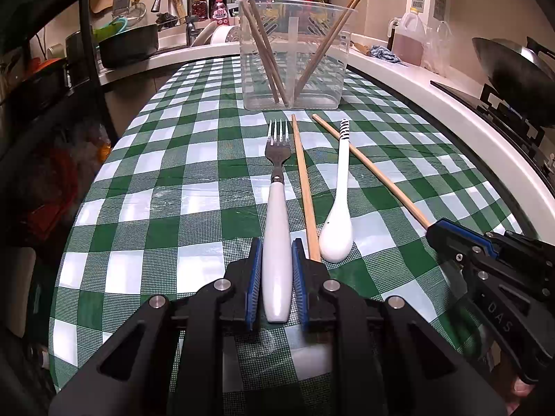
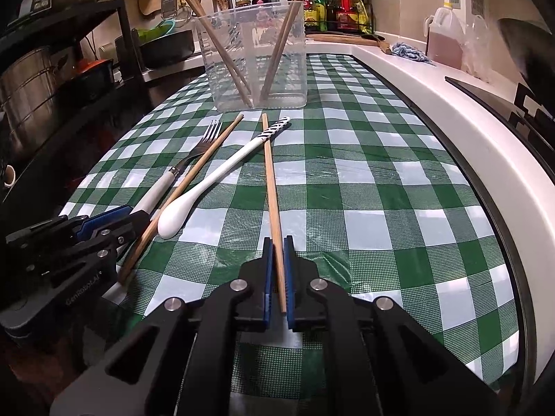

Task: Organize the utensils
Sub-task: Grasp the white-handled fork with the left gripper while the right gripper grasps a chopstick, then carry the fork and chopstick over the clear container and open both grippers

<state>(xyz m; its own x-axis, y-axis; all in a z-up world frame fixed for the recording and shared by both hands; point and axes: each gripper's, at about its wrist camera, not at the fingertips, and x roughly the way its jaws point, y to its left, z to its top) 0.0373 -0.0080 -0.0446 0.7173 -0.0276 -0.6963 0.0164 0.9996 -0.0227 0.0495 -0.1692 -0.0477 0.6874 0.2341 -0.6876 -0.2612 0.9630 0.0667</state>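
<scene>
I see three chopsticks in the clear holder (image 1: 293,69). My left gripper (image 1: 276,267) clamps the fork (image 1: 276,208), my right gripper (image 2: 277,270) one chopstick (image 2: 272,187); the spoon (image 1: 338,215) and another chopstick (image 1: 305,190) wait on the counter (image 1: 173,187).

Dim, sharp, heavy fisheye edge distortion

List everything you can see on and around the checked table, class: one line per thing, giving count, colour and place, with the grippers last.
Fork: one, white handle, between the left gripper's pads.
Loose chopsticks: two, light wood; one lies on the cloth between fork and spoon, one is in the right gripper.
Spoon: one, white with striped handle end, on the cloth.
Clear container: one, transparent, far end of the table, holding several chopsticks.
Tablecloth: one, green and white check.
Jug: one, reddish liquid, right counter.
Left gripper: black, blue pads, shut on fork.
Right gripper: same, shut on chopstick.
</scene>
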